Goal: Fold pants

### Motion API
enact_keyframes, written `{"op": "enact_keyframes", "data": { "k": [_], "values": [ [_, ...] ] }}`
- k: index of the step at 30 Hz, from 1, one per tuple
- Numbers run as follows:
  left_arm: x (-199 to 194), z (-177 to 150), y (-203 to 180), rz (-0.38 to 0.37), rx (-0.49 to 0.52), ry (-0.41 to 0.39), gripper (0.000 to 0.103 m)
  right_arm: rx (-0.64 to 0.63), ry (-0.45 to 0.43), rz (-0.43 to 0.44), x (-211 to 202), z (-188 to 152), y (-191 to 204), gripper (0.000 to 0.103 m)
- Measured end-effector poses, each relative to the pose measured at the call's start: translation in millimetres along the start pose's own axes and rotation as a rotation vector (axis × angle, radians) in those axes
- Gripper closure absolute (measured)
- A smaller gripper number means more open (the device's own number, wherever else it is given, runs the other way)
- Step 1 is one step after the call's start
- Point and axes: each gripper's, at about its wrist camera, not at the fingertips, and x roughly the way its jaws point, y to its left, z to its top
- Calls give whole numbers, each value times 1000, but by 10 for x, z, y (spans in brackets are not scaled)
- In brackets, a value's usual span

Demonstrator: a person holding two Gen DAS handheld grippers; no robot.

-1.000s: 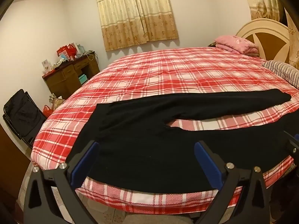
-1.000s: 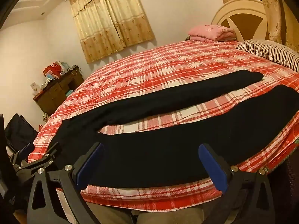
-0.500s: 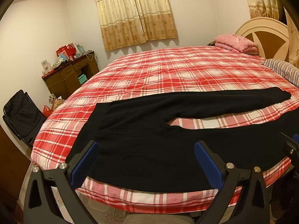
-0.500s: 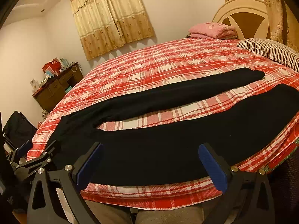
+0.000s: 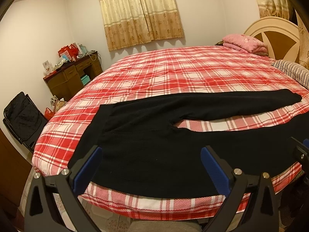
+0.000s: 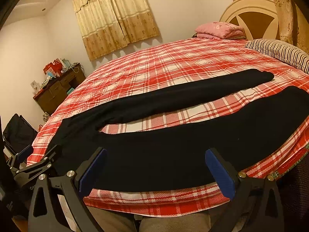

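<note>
My left gripper [image 5: 150,166] stands wide, its blue pads [image 5: 87,169] apart and gripping nothing; it hangs over the near edge of the bed [image 5: 173,73], above the waist end of the pants [image 5: 154,135], and I cannot tell whether the tips touch the cloth. My right gripper [image 6: 156,167] is likewise spread wide and empty, poised over the near leg [image 6: 193,139] at the same edge. The black pants lie flat on the red plaid cover along the near edge, waistband toward the left corner, both legs running right toward the headboard [image 6: 251,13] end. The far leg [image 6: 173,96] lies apart from the near one, with a strip of plaid showing between them. From the right wrist view, my left gripper's frame [image 6: 34,166] shows white lettering beginning "Ge"; the rest is cut off. Other writing is too small to read.
</note>
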Motion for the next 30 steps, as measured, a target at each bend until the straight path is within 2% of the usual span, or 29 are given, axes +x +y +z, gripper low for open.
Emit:
{"op": "enact_keyframes", "data": {
  "k": [30],
  "values": [
    [38,7,13,-10,-17,17,0,-1,3,-3,30,-2,-21,1]
  ]
}}
